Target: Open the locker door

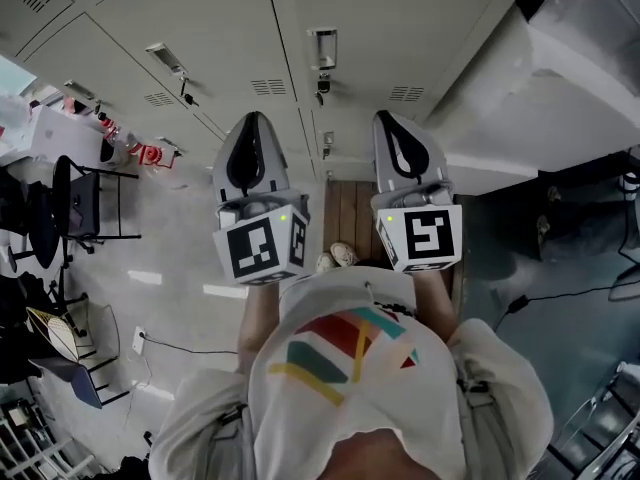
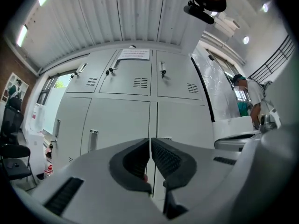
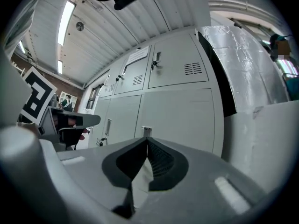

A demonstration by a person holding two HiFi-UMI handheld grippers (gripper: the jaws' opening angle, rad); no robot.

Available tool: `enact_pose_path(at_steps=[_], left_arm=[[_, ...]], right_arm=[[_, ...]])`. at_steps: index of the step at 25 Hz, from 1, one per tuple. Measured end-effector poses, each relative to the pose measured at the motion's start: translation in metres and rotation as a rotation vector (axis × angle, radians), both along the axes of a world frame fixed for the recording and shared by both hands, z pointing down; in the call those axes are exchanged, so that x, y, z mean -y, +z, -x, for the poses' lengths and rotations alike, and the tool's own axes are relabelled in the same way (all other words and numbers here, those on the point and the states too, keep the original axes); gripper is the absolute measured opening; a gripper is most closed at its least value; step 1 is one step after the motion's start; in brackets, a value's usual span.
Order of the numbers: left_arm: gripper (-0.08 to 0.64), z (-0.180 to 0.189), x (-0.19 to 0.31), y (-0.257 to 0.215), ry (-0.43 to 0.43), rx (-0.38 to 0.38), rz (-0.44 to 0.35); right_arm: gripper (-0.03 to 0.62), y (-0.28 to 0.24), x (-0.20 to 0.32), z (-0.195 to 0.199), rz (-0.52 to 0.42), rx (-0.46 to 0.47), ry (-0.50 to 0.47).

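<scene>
A wall of grey lockers (image 1: 200, 18) stands in front of me, all doors closed. One door has a metal handle (image 1: 322, 48) with a key below it, and a lower handle (image 1: 327, 145) shows between my two grippers. My left gripper (image 1: 252, 118) and right gripper (image 1: 387, 118) are held side by side, pointing at the lockers, short of the doors. In the left gripper view the jaws (image 2: 149, 141) are shut with nothing in them. The right gripper (image 3: 146, 140) is also shut and empty, and a door handle (image 3: 146, 131) shows just above its tips.
A paper notice (image 2: 134, 54) is stuck on an upper locker. A silver-wrapped column (image 3: 243, 64) and white ledge (image 1: 500, 168) stand right of the lockers. Black chairs (image 1: 75, 203) and clutter are at the left. A person (image 2: 247, 94) stands far right. Cables (image 1: 570, 293) lie on the dark floor.
</scene>
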State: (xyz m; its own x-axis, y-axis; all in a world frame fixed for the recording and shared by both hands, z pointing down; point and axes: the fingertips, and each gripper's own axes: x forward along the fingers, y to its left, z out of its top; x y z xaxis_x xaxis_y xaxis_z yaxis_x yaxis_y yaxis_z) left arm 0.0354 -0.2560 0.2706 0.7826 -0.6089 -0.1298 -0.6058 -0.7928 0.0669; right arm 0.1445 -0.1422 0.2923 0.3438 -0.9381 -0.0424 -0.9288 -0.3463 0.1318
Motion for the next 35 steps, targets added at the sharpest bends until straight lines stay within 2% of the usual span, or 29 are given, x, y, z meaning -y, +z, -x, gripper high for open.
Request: enact_pose_path(at_steps=[5,8,11,15,19,26,35], left_arm=[[0.023,-0.011,-0.004,0.002,0.026,-0.009,0.009],[0.023,-0.019,-0.007,0.002,0.042,0.001,0.003],[0.023,-0.024,-0.01,0.002,0.053,0.018,-0.019],[0.023,-0.022,-0.01,0.003,0.058,0.026,-0.03],[0.023,-0.021,-0.008,0.005,0.054,0.035,-0.024],[0.023,-0.016,-0.004,0.013,0.031,0.062,-0.01],[0.023,-0.002,0.008,0.027,-0.01,0.089,0.011]], right_arm=[[0.005,0.0,-0.002,-0.009,0.002,-0.011,0.007],[0.008,-0.002,0.005,-0.011,-0.018,0.028,-0.029],[0.068,-0.006,0.023,-0.008,-0.042,0.073,-0.094],[0.128,-0.006,0.062,-0.01,-0.009,0.049,-0.138],[0.132,0.005,0.098,-0.019,0.033,0.077,-0.16],[0.132,0.024,0.136,-0.029,0.084,0.113,-0.158],[0.126,0.031,0.156,-0.038,0.093,0.105,-0.061]])
